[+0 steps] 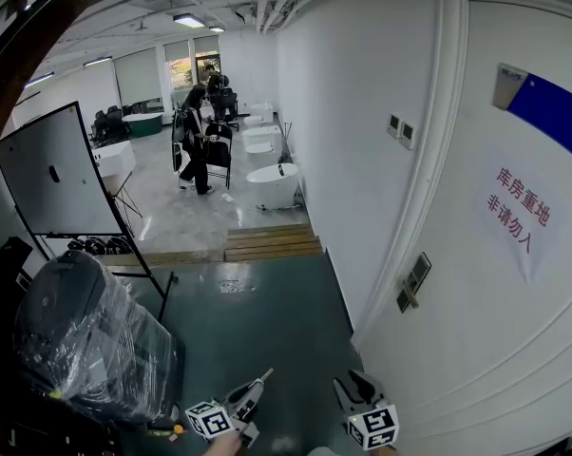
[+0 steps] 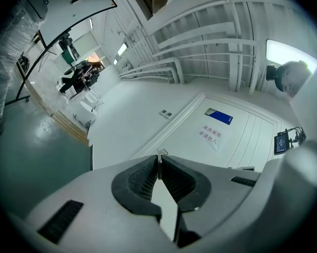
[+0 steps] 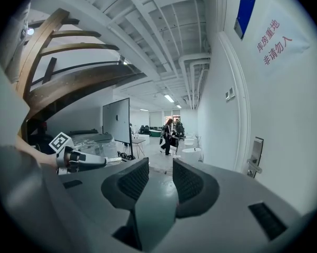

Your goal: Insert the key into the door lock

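Hands cut off at head view's btm edge; key (image 2: 159,156) mostly buried in pads, only thin tip showing. Left gripper (image 1: 257,386) clamped on it; right gripper (image 3: 160,167) beside it, jaws apart, empty. Both aim twd white door (image 1: 514,283), door lock (image 1: 414,280) well apart.

Low in the head view, the left gripper (image 1: 256,388) points roughly level with its fingers (image 2: 142,181) pressed together on a thin key (image 2: 161,153), while the right gripper (image 1: 354,384) beside it tilts slightly downward, fingers (image 3: 135,181) apart and empty.
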`<state>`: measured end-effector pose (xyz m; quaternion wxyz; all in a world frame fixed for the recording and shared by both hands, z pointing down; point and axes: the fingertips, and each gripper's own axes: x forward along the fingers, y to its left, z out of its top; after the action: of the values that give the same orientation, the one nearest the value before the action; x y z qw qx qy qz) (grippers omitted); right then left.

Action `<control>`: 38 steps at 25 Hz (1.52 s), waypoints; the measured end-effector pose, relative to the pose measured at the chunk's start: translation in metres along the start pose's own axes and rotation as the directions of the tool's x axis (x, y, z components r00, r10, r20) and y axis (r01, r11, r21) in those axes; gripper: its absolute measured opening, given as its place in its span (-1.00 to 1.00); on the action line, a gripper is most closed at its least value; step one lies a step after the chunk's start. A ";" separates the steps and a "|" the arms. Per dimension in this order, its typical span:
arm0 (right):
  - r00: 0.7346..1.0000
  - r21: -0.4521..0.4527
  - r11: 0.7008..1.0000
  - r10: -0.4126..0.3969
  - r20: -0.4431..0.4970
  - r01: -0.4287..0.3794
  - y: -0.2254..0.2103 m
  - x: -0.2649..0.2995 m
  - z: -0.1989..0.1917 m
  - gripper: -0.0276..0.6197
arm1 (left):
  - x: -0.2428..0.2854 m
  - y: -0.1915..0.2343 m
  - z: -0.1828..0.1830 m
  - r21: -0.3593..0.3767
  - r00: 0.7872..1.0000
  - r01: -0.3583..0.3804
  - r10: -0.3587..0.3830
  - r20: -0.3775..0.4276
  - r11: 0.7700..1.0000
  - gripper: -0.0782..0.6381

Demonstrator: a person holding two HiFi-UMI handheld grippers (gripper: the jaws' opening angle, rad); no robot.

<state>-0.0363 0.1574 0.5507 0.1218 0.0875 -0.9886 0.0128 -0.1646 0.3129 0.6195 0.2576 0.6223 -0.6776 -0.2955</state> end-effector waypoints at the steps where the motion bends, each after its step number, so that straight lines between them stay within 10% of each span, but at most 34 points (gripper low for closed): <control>1: 1.000 0.000 1.000 -0.001 0.001 0.001 -0.003 0.001 0.000 -0.45 | 0.004 0.001 0.000 0.001 1.000 -0.001 0.001 0.000 1.000 -0.70; 38: 0.999 0.005 0.999 -0.033 -0.037 0.033 -0.099 0.066 0.017 -0.45 | 0.120 0.027 0.032 -0.004 0.996 0.014 -0.014 -0.086 1.000 -0.70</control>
<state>-0.0858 0.0481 0.5510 0.1398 0.1040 -0.9846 0.0154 -0.2177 0.1975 0.6143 0.2855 0.6387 -0.6611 -0.2711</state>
